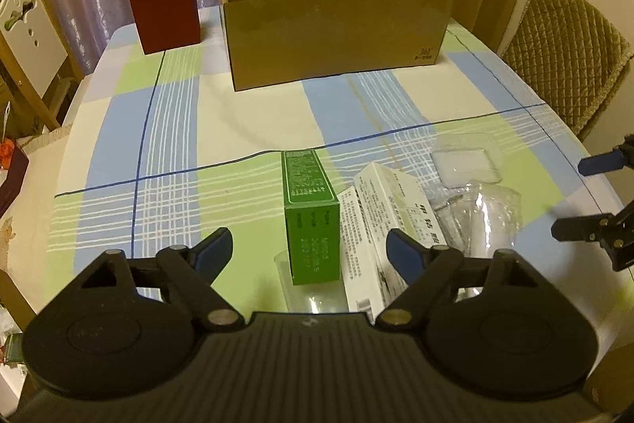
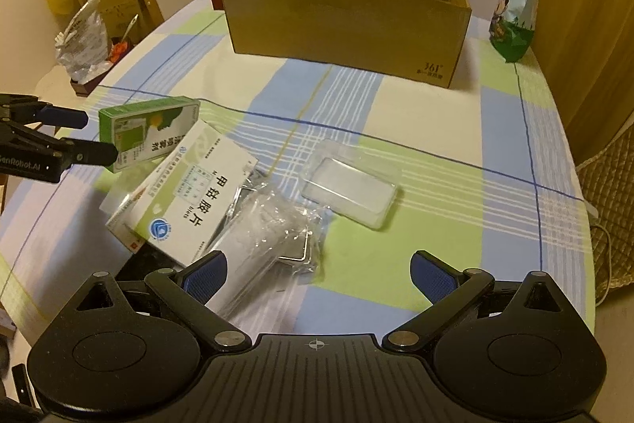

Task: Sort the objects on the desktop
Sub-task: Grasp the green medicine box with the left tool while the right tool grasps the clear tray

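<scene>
At the bottom of the left wrist view the left gripper (image 1: 309, 252) has its blue-padded jaws spread wide apart, holding nothing. The green box (image 1: 313, 221) stands on edge just ahead of it, at lower centre, one end over a clear plastic cup (image 1: 295, 288) lying on the bench (image 1: 237, 121). Its small print cannot be read.

In the right wrist view the right gripper (image 2: 317, 272) is likewise wide open and empty. Just beyond its left finger, at lower centre, lies a crumpled clear plastic bag (image 2: 273, 224) with something metal inside. To the bag's left a white medicine box (image 2: 186, 189) printed with large Chinese characters rests tilted. Right of the bag, at mid-frame, sits one clear plastic tray (image 2: 348, 189), and what it holds cannot be made out. That makes two printed boxes, green and white, touching each other.

Farther back, at upper centre, one open cardboard box (image 2: 348, 22) marked "361°" near its lower right corner stands on the checked cloth; the part of its inside that shows holds nothing. Behind its left end stands a dark red box (image 1: 164, 10), and at the upper right a green and white bag (image 2: 515, 2) stands upright.
</scene>
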